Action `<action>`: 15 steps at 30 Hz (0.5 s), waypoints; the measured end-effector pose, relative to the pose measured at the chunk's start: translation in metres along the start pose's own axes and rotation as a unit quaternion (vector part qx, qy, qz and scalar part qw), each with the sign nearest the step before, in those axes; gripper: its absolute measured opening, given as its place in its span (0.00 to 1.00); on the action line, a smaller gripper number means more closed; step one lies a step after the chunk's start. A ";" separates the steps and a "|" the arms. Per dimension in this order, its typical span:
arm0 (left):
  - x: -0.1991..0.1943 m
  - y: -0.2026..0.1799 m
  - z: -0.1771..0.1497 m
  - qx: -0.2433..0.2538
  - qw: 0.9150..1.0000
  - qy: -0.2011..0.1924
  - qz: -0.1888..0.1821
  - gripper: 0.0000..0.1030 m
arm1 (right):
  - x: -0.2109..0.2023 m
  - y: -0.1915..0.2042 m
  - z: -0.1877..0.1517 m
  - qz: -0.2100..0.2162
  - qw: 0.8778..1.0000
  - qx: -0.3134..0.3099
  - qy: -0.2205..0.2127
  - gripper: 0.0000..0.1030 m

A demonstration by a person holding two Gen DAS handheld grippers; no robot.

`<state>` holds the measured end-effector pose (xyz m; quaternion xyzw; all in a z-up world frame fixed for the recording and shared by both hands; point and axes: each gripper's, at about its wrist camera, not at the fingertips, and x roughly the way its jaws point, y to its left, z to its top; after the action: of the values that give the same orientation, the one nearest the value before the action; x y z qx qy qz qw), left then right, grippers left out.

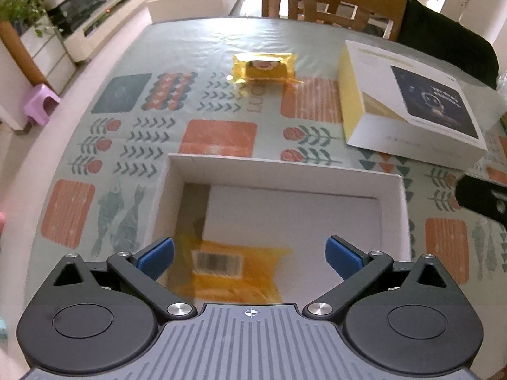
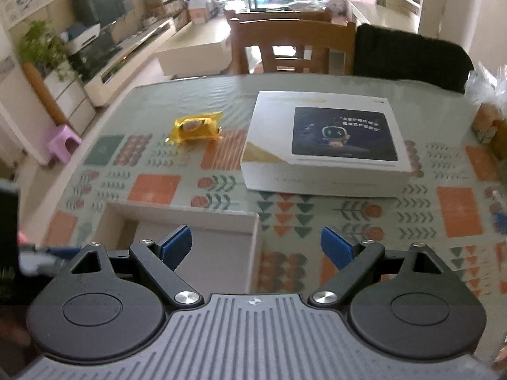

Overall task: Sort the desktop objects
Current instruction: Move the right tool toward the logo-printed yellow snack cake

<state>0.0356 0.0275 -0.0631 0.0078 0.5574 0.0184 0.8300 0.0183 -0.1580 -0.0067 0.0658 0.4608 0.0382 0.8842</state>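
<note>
A: Yellow snack pack [image 1: 236, 270] – 1 of 2. It's inside the open white box [image 1: 285, 174], lying flat on the box floor, barcode side up, blurred. Sits toward the box's 7 o'clock corner, partly hidden by the gripper body.

B: Other one?

A: 2nd yellow pack [image 1: 264, 69] is out on the table [image 1: 196, 50], at 12 o'clock from the box, well apart from it. Face up, picture on the label. Right wrist cam has it [image 2: 195, 126] at 11 o'clock.

B: L claw?

A: Left gripper [image 1: 250, 255] hangs over the box, blue pads spread wide apart, nothing between them. The pack lies below, not gripped.

B: R claw?

A: Right gripper [image 2: 256, 248] also spread wide, holding nothing. It's over the box's right wall [image 2: 255, 237] and the patterned cloth beside it.

B: Anything else in the box?

A: Only that pack & what looks like a white sheet or liner on the floor. Can't tell more, too blurry.

B: Other containers?

A: Closed white product box w/ robot picture [image 2: 326, 145] at 1 o'clock from the open box, flat on the table, lid on, contents not visible. Yellow side panel shows in the left cam [image 1: 408, 101].

B: Bkgd?

A: Wooden chair [image 2: 293, 47] at the far table edge, 12 o'clock. Purple stool [image 2: 63, 144] on the floor at 9 o'clock.
</note>
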 end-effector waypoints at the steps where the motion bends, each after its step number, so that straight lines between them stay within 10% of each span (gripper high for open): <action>1: 0.002 0.005 0.004 0.002 1.000 0.000 0.001 1.00 | 0.007 0.003 0.006 0.001 1.000 0.005 0.005 1.00; 15: 0.048 0.074 0.089 0.040 0.999 -0.007 0.009 1.00 | 0.087 0.066 0.088 0.024 1.000 0.019 0.008 1.00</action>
<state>0.1344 0.1038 -0.0719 0.0463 0.5517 0.0039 0.8328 0.1395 -0.0888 -0.0176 0.0934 0.4666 0.0509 0.8780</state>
